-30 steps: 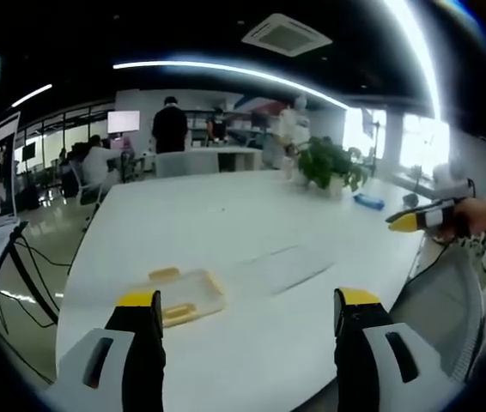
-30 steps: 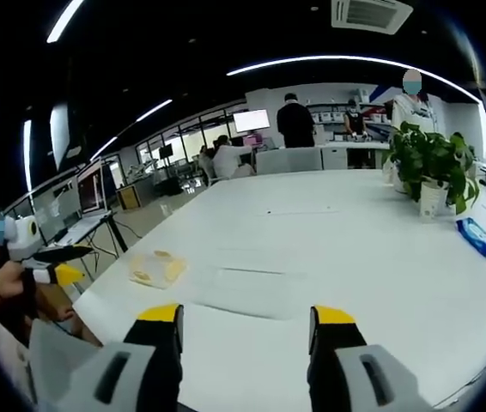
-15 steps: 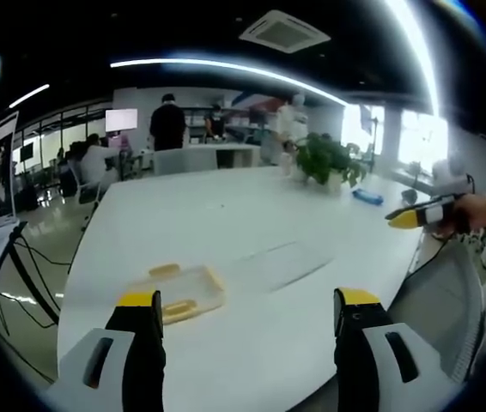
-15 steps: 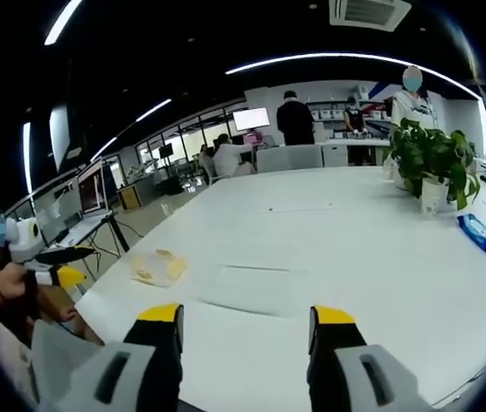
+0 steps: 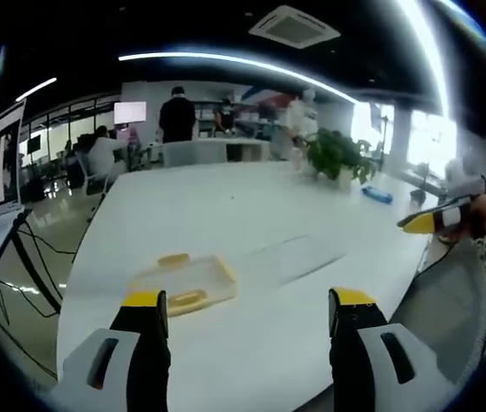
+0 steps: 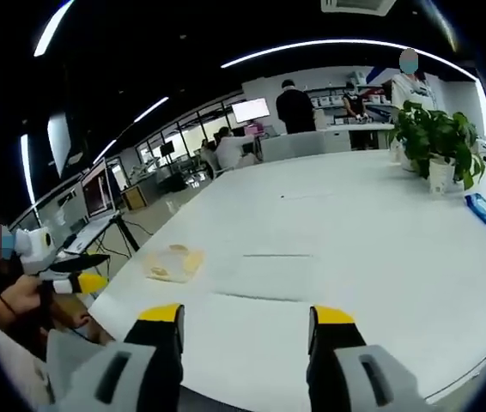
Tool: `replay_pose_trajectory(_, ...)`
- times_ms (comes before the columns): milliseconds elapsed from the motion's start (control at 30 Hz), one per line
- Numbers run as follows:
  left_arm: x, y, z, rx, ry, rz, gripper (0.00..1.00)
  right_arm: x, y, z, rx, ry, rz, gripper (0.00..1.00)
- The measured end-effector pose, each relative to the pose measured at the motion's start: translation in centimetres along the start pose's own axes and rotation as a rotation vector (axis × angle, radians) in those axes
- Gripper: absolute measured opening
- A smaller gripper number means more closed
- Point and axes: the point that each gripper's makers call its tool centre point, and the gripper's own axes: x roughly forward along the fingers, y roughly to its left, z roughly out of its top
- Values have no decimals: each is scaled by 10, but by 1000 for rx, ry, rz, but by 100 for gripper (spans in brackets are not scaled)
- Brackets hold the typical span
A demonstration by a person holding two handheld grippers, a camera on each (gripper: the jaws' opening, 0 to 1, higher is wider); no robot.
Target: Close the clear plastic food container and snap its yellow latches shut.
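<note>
Both grippers above a large white oval table [image 5: 252, 215], before contact. The left gripper [image 5: 247, 300] and right gripper [image 6: 243, 313] each stand with jaws wide and empty. The clear rectangular plastic food container with yellow latches [image 5: 185, 281] lies near the table's edge, just beyond the left gripper; the flat clear plastic lid [image 5: 299, 254] lies beside it, apart. Likely hazards: the thin lid, nearly invisible against the white surface, may slip from the jaws or seat askew; pressing a latch may push the light container off the nearby edge.
</note>
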Motion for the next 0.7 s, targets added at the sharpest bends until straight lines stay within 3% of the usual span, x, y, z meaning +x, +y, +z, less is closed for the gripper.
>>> replay_pose_trajectory(200,2,23,-10,8,20,28,74,22,24,2,-34,44,53,57)
replay_pose_trajectory(400,3,63,-20,-7,42,65,74,55,58,7,-59,55,109,54)
replay_pose_trajectory(700,30,108,-17,-2,44,86,70,116,112,17,-111,67,203,49)
